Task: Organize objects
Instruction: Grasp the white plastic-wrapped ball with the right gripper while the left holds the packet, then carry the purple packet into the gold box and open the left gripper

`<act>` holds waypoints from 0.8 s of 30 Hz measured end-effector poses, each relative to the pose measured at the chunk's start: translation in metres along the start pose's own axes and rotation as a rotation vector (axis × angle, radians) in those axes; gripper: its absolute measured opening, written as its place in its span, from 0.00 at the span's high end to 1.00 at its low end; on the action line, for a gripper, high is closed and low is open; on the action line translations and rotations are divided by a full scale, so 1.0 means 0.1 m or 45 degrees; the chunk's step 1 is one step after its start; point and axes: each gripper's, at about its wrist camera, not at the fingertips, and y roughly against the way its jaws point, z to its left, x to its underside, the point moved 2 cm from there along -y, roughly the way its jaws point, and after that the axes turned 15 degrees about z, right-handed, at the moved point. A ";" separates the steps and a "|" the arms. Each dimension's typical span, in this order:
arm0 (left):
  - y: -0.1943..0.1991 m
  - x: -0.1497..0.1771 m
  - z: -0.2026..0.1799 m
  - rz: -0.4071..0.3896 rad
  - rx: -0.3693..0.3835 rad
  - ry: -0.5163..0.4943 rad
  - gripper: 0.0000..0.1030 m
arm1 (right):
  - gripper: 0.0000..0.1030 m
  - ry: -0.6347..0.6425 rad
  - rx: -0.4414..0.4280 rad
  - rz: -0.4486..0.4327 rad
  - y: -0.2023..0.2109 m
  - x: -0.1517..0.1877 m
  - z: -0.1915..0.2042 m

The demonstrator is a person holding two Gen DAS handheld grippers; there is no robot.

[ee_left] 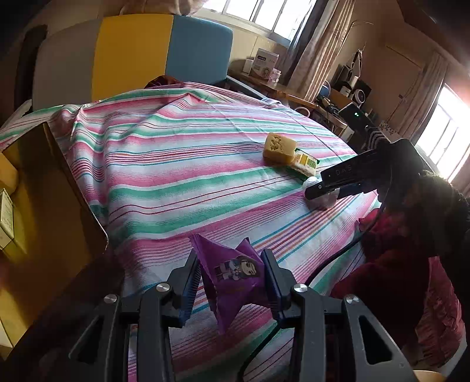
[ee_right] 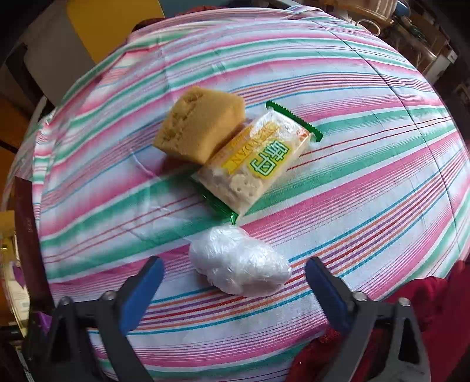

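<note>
From my left wrist camera I see the left gripper (ee_left: 232, 276) clamped on a purple snack packet (ee_left: 232, 273), lifted above the striped cloth (ee_left: 176, 164) that covers the counter. Only this view shows the open cardboard box (ee_left: 58, 188) off to that gripper's left.

My right wrist camera gives what the left one cannot: the right gripper (ee_right: 235, 282) with its jaws wide apart, a white plastic-wrapped bundle (ee_right: 239, 261) lying on the cloth between them, untouched. Just ahead of it lies a cracker packet (ee_right: 258, 164) with green ends, and touching that, a yellow sponge block (ee_right: 199, 126).

In the left view the right gripper's finger crosses the bundle and hides most of it. The box's contents are too dim to name.

Beyond the counter I see a grey, yellow and blue panel (ee_left: 132, 55), curtained windows (ee_left: 264, 14) and a cluttered desk (ee_left: 346, 97).
</note>
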 end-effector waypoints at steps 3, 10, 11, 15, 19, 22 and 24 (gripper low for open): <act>0.05 0.02 0.01 -0.014 -0.005 0.003 0.60 | 0.55 0.079 0.042 -0.002 -0.04 0.00 0.06; 0.06 0.07 0.04 -0.002 -0.008 0.018 0.60 | 0.60 0.192 0.081 -0.058 -0.05 0.06 0.20; 0.05 0.08 0.05 0.003 -0.007 0.020 0.60 | 0.56 0.190 0.058 -0.060 -0.05 0.05 0.19; 0.04 0.09 0.06 0.012 -0.001 0.023 0.60 | 0.25 0.189 0.004 -0.072 -0.02 0.07 0.14; 0.05 0.09 0.05 0.015 0.009 0.014 0.60 | 0.25 0.208 0.037 -0.110 0.08 0.10 0.10; 0.04 0.10 0.05 0.017 0.013 0.013 0.60 | 0.22 0.243 0.072 -0.125 0.14 0.09 0.07; 0.05 0.10 0.05 0.018 0.015 0.017 0.60 | 0.22 0.283 0.110 -0.127 0.14 0.07 0.15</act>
